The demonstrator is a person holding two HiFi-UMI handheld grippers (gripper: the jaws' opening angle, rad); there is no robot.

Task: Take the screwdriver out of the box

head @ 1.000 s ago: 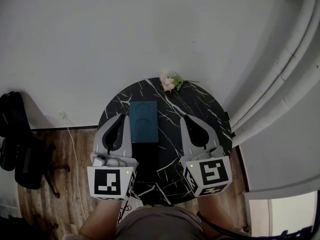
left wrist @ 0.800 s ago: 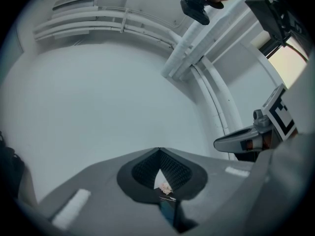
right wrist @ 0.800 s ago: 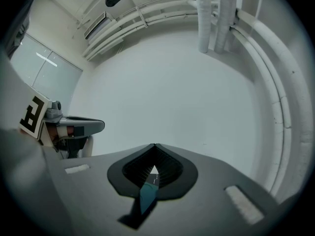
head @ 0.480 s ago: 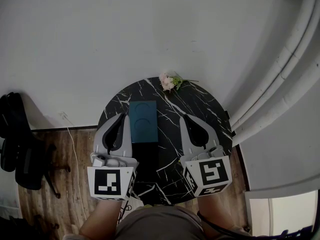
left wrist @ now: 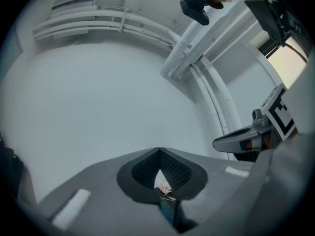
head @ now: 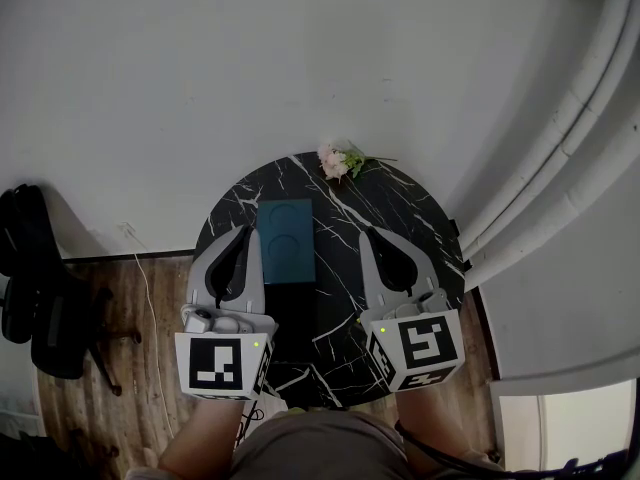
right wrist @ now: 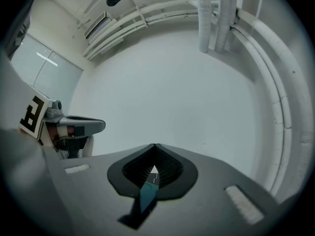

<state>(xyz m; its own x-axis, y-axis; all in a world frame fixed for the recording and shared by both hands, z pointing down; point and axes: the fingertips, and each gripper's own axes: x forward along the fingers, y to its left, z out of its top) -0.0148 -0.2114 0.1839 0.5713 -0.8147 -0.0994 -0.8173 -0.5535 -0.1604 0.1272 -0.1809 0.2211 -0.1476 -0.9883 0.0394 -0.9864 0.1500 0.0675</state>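
Jaws of the left gripper (head: 243,231) and right gripper (head: 366,234) were pressed together on nothing, so the lidded teal box (head: 287,242) at centre frame could be shoved, not opened.

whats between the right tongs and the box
Only bare tabletop. In the head view, nothing sits between the right tongs and the teal box.

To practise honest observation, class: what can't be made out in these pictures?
- Screwdriver: seen in no view; the teal box looks closed in the head view.
- Of the teal box, both gripper views show only a sliver past the shut left claw and right claw.
- Near edge of the table, head view: covered by both claws and the person.
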